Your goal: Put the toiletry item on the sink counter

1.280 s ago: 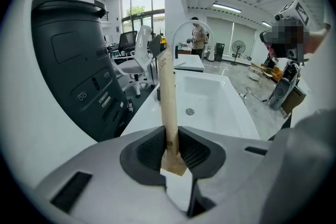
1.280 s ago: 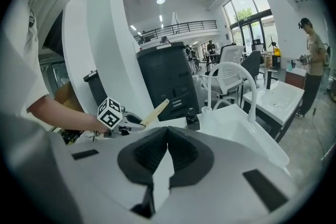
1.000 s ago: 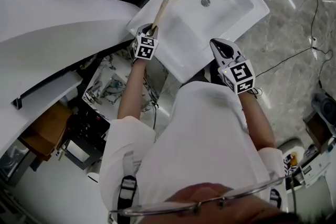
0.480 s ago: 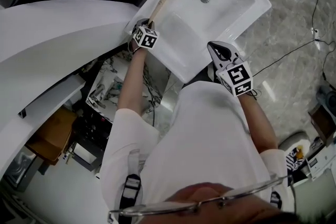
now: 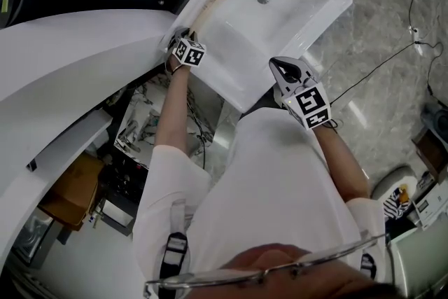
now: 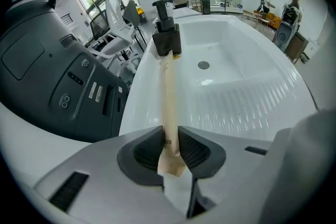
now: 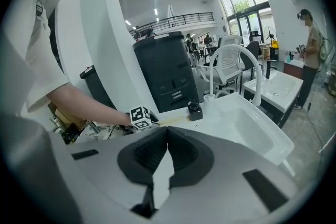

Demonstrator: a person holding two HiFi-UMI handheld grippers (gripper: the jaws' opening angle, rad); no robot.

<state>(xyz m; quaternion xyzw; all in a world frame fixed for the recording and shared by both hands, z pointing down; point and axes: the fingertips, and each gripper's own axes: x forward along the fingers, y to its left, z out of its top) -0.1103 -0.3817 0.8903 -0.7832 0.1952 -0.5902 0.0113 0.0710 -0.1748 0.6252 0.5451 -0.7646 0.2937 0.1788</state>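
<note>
Tube (image 6: 169,86) clamped by tail in left gripper (image 6: 169,134) jaws. Long axis runs straight away from jaws, black cap far, along desk (image 6: 139,105) left of basin. Right gripper (image 7: 167,131) jaws closed, empty, well apart at right.

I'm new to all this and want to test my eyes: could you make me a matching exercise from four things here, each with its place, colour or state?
Things:
1. left gripper
2. right gripper
3. drain
4. item head

Place, colour or state:
A. black
B. shut, with nothing in it
C. in the floor of the basin
D. shut on the tan handle

Pairs: 1-D, 2-B, 3-C, 4-A.
</note>
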